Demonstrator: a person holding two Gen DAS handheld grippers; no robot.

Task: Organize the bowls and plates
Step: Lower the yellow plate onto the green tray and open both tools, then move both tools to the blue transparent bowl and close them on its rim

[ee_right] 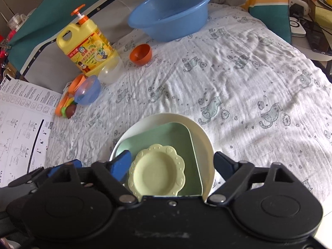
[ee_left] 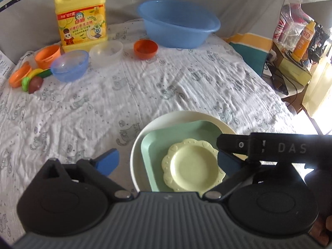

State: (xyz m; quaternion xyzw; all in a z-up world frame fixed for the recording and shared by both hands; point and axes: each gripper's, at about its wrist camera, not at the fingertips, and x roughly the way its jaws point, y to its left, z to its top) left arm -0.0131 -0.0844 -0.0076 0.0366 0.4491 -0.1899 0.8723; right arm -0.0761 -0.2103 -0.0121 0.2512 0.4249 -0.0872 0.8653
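**Plates nested at the near edge; bowls far off to the upper left**

Both grippers hang over the same stack, jaws spread wide, nothing between the pads. The left gripper (ee_left: 168, 161) straddles the near-left part of the stack; the right gripper (ee_right: 172, 164) sits over it from the other side (its left finger overlaps the rim in the right wrist view, but I can't tell if it touches).

The stack: a white plate (ee_left: 166, 120) at the bottom, a green square plate (ee_left: 182, 132) in it, a yellow scalloped plate (ee_left: 194, 167) on top, set toward the near edge. Looks done w/ the plates.

What's left, by my reading, is the bowls. They lie well apart from both tools, toward the far left of the cloth: blue bowl (ee_left: 69, 65), clear bowl (ee_left: 105, 50), orange bowl (ee_left: 145, 48), plus an orange cup (ee_left: 47, 56) by the detergent jug (ee_left: 81, 18). The blue basin (ee_left: 178, 23) sits at the back.

The key relation: bowls are ahead and to the left, so the left gripper is prob. nearer, esp. to the blue bowl. The orange bowl, most central, is about equal for either hand.
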